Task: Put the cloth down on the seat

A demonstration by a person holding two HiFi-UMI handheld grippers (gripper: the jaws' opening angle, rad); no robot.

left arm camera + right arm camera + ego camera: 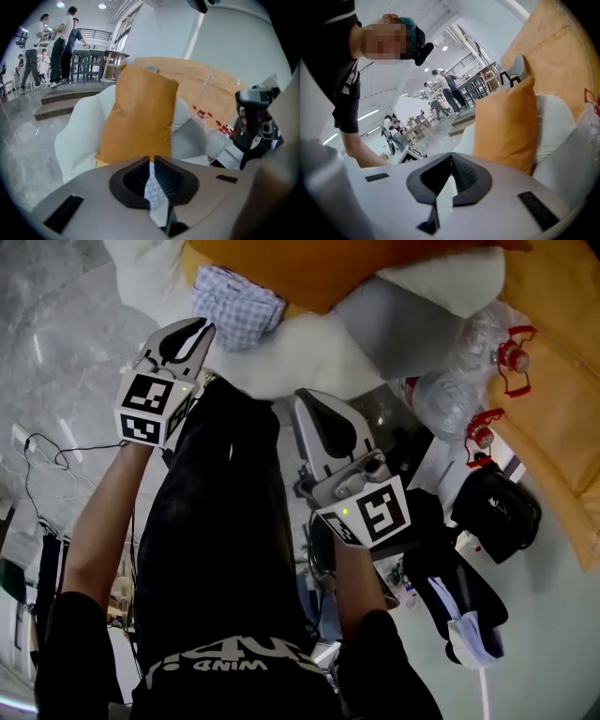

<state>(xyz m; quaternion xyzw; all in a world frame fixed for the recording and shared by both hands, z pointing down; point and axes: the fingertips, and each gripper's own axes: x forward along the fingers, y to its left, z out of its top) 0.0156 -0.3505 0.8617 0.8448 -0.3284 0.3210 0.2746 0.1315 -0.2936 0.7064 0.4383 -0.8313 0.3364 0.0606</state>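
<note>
A blue-and-white checked cloth (239, 301) lies bunched on the white seat (300, 357), below an orange cushion (375, 268). My left gripper (202, 329) reaches to the cloth's near edge. In the left gripper view its jaws (152, 160) stand nearly together with a strip of the checked cloth (153, 187) pinched between them. My right gripper (309, 401) hovers further right, short of the seat's front edge. In the right gripper view its tips (451, 155) meet with nothing between them. The orange cushion (138, 117) stands upright ahead of the left gripper.
A grey cushion (403, 320) lies on the seat's right side. Clear plastic bottles with red caps (450, 390) and a black device (497, 507) sit to the right. Cables (47, 451) trail on the marble floor at left. People (61, 42) stand far off by some steps.
</note>
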